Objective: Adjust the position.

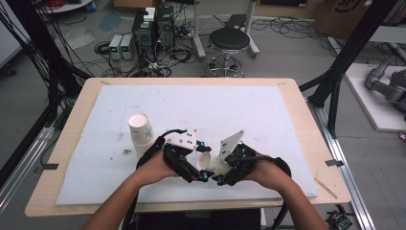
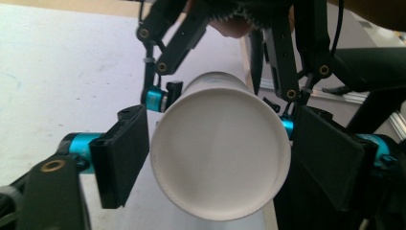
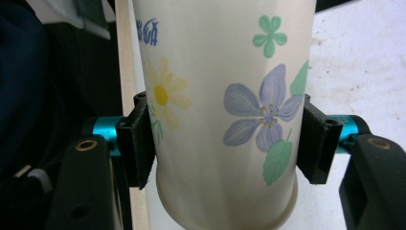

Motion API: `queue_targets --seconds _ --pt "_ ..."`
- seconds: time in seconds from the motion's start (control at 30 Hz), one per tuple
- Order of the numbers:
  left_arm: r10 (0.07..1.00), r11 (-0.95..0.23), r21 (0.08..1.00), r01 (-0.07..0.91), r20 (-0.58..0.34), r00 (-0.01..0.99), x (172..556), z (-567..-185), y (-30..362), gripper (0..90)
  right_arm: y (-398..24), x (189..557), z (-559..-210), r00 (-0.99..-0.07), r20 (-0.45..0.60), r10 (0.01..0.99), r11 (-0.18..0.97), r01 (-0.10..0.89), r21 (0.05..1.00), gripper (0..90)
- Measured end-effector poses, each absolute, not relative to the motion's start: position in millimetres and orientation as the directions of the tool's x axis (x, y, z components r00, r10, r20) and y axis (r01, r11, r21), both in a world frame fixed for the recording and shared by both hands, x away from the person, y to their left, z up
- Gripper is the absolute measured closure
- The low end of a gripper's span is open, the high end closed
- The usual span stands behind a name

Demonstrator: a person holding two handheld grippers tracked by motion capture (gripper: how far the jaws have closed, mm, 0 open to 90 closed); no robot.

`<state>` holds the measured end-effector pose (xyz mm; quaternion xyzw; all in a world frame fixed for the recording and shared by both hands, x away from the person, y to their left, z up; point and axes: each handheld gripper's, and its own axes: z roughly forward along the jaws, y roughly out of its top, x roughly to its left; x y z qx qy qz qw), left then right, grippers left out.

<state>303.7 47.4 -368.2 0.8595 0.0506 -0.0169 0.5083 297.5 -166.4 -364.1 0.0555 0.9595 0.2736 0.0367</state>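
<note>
Blue writing near the flowered paper cup [image 3: 220,96] rim is unreadable; the right gripper [image 3: 225,143] clamps it, while the left gripper [image 2: 215,153] jaws flank its base, apart.

Two paper cup groups are countable: one flowered cup [image 1: 207,162] held between the two tools, and one stack of cups [image 1: 141,134] just beyond the left tool [image 1: 203,162].
</note>
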Motion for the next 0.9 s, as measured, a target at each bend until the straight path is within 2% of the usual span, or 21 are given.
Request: queue_targets --seconds 0.43,0.53,0.73,0.83,0.87,0.9 --pt "0.064 -0.527 0.844 0.101 -0.079 0.995 306.0 -373.2 42.4 28.8 -161.1 295.2 -365.1 -0.992 -0.033 0.118 0.877 0.089 0.473 33.9" --pt "0.044 -0.533 0.842 0.081 -0.068 0.997 305.0 -373.2 42.0 35.1 -159.9 293.8 -364.0 -0.991 -0.048 0.124 0.881 0.088 0.466 33.9" --pt "0.037 -0.540 0.838 0.077 -0.067 0.997 304.2 -373.8 41.9 36.2 -159.7 292.4 -363.7 -0.992 -0.055 0.115 0.887 0.078 0.455 34.1" --pt "0.035 -0.537 0.840 0.069 -0.059 0.998 303.4 -373.2 43.0 36.6 -161.3 291.0 -364.0 -0.992 -0.071 0.100 0.881 0.055 0.471 30.3" --pt "0.039 -0.520 0.851 0.072 -0.061 0.997 303.1 -372.7 44.6 36.7 -164.6 289.9 -363.2 -0.991 -0.077 0.113 0.857 0.058 0.512 20.3" --pt "0.041 -0.503 0.861 0.079 -0.068 0.997 303.1 -372.6 46.3 36.8 -166.4 289.5 -363.0 -0.988 -0.074 0.133 0.842 0.074 0.534 18.0"
